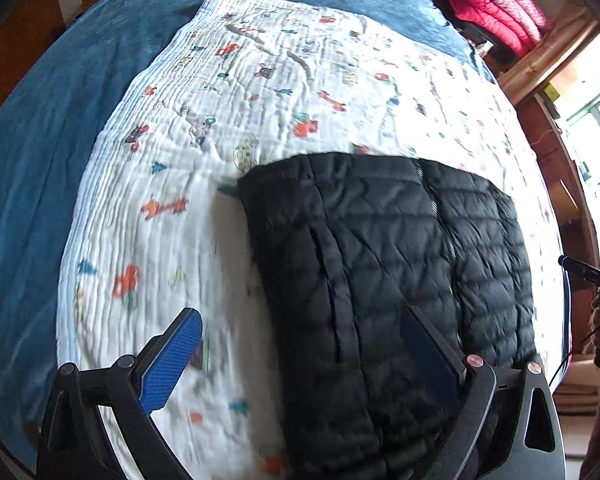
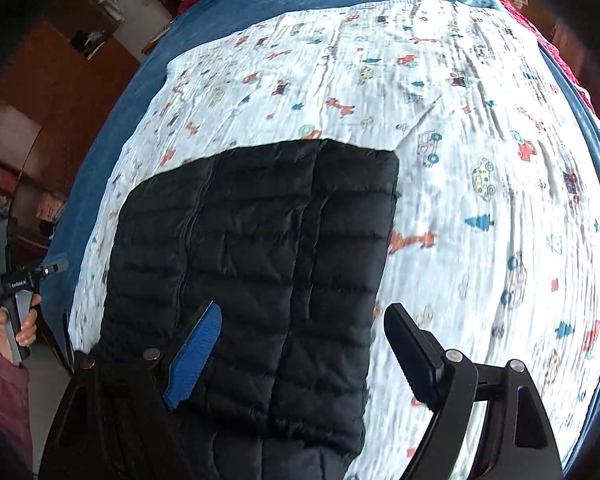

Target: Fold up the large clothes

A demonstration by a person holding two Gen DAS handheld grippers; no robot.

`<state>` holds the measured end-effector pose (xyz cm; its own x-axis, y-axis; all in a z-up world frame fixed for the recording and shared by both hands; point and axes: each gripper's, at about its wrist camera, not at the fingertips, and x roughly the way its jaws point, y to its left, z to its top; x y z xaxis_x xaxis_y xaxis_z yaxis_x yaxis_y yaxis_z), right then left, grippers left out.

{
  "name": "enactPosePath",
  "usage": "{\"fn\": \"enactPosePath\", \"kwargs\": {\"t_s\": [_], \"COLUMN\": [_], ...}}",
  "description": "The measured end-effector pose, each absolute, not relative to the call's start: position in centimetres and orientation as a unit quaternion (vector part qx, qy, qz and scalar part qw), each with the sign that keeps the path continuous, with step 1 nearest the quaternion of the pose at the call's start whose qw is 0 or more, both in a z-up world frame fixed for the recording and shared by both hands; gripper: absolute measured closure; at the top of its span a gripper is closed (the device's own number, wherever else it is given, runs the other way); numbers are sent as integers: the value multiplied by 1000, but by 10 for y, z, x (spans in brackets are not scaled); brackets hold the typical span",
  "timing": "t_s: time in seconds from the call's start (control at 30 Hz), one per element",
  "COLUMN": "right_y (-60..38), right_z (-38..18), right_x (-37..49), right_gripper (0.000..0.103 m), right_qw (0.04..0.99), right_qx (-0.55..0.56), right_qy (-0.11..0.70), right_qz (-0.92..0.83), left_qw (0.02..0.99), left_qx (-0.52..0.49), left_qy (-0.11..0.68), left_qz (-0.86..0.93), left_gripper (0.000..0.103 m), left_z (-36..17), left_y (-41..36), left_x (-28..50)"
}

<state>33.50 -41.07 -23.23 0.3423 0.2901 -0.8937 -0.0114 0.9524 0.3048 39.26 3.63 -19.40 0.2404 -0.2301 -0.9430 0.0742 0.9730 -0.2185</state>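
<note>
A black quilted puffer jacket (image 1: 384,264) lies flat, folded into a long narrow shape, on a white printed blanket (image 1: 204,152). It also shows in the right wrist view (image 2: 252,256). My left gripper (image 1: 304,356) is open and empty above the jacket's left edge near its near end. My right gripper (image 2: 304,348) is open and empty above the jacket's right edge near its near end. The left gripper (image 2: 54,266) also appears at the far left of the right wrist view, held in a hand.
The blanket (image 2: 460,160) covers a blue bedspread (image 1: 40,160). A red puffer garment (image 1: 496,4) lies at the back right on a wooden shelf. Wooden furniture (image 2: 40,120) stands left of the bed. A bright window (image 1: 592,128) is at the right.
</note>
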Motion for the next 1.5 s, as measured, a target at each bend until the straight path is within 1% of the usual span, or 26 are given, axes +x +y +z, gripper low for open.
{"fn": "enactPosePath", "kwargs": {"t_s": [0.13, 0.23, 0.27, 0.33, 0.47, 0.53, 0.6, 0.63, 0.7, 0.73, 0.77, 0.8, 0.83, 0.87, 0.9, 0.93, 0.97, 1.03, 1.1, 1.33, 1.5], "right_y": [-434, -449, -452, -456, -447, -444, -443, -442, -441, -442, -442, -442, -442, -442, -441, -439, -436, -426, -420, -430, -437], "right_z": [-262, -280, -286, -297, -308, -314, -317, -317, -317, -317, -318, -318, -316, -314, -311, -309, -304, -293, -281, -234, -197], "right_x": [371, 386, 389, 395, 401, 403, 406, 406, 407, 407, 407, 407, 406, 406, 406, 406, 405, 406, 408, 430, 420], "right_gripper": [13, 16, 17, 19, 21, 25, 26, 28, 33, 41, 45, 50, 59, 64, 70, 77, 79, 83, 86, 86, 86], "right_qw": [802, 794, 792, 787, 785, 782, 782, 784, 786, 788, 788, 787, 787, 789, 792, 794, 799, 811, 821, 850, 863], "right_qx": [175, 211, 223, 240, 233, 238, 233, 230, 225, 227, 228, 226, 226, 223, 216, 211, 202, 170, 152, 156, 149], "right_qy": [566, 564, 562, 561, 565, 566, 567, 566, 566, 563, 563, 566, 565, 563, 564, 562, 559, 554, 545, 500, 477], "right_qz": [78, 78, 80, 90, 103, 109, 107, 108, 105, 103, 101, 97, 99, 100, 97, 94, 92, 85, 78, 60, 71], "left_qw": [773, 767, 766, 764, 751, 747, 746, 747, 753, 756, 758, 767, 775, 780, 784, 788, 791, 794, 798, 835, 852], "left_qx": [-114, -134, -140, -141, -168, -183, -191, -191, -181, -174, -168, -147, -129, -115, -102, -91, -85, -79, -82, -97, -92], "left_qy": [618, 623, 623, 626, 635, 636, 633, 631, 626, 624, 623, 616, 611, 607, 605, 602, 600, 598, 593, 537, 503], "left_qz": [-90, -77, -77, -66, -62, -64, -73, -78, -89, -94, -99, -99, -100, -101, -98, -91, -86, -74, -65, -69, -108], "left_gripper": [0, 0, 3, 3, 3, 3, 3, 4, 17, 29, 40, 44, 54, 67, 70, 76, 80, 84, 86, 87, 87], "left_z": [-227, -250, -257, -269, -295, -303, -306, -306, -305, -304, -301, -297, -291, -287, -283, -279, -275, -268, -257, -200, -155], "left_y": [45, 52, 55, 58, 67, 69, 69, 67, 59, 54, 48, 41, 36, 31, 26, 21, 18, 14, 13, -2, -14], "left_x": [433, 453, 458, 464, 472, 476, 481, 482, 483, 483, 481, 481, 478, 476, 477, 478, 479, 482, 489, 521, 514]}}
